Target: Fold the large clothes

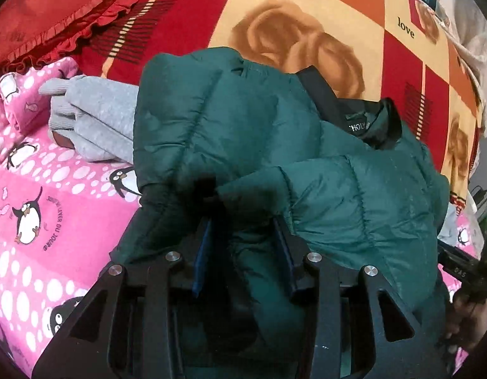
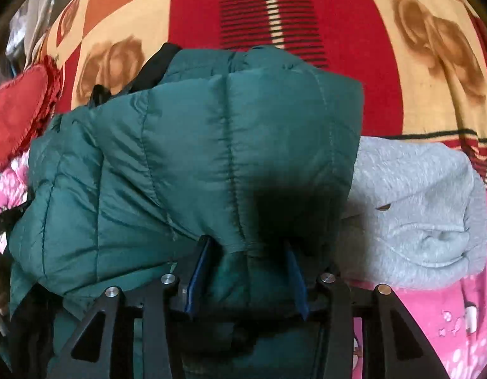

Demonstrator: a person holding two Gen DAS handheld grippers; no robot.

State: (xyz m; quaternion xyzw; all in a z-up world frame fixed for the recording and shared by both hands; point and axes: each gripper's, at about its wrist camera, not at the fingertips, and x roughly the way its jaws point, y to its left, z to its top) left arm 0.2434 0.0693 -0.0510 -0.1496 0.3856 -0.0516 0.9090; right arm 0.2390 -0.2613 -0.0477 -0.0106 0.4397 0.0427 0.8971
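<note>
Both grippers are buried in a dark green puffer jacket (image 1: 306, 164). On the left gripper (image 1: 246, 252), the blue-lined fingers (image 1: 201, 262) stand part-way apart with a thick fold of the quilted fabric bunched between them and pressed against the pads, so it pinches the jacket. On the right gripper (image 2: 246, 268), the fingers (image 2: 197, 271) likewise clamp a gathered edge of the same jacket, whose hem sits right between the pads. The jacket lies heaped on a bed, its black collar lining and label (image 1: 366, 120) turned upward. Just beside it rests a crumpled grey sweatshirt (image 2: 426, 214), touching the jacket's side. Beneath both lies a pink penguin-print blanket (image 1: 38, 189), and beyond them a red, orange and cream checked blanket (image 2: 322, 63). A red frilled cushion (image 1: 54, 9) sits at the far edge.
</note>
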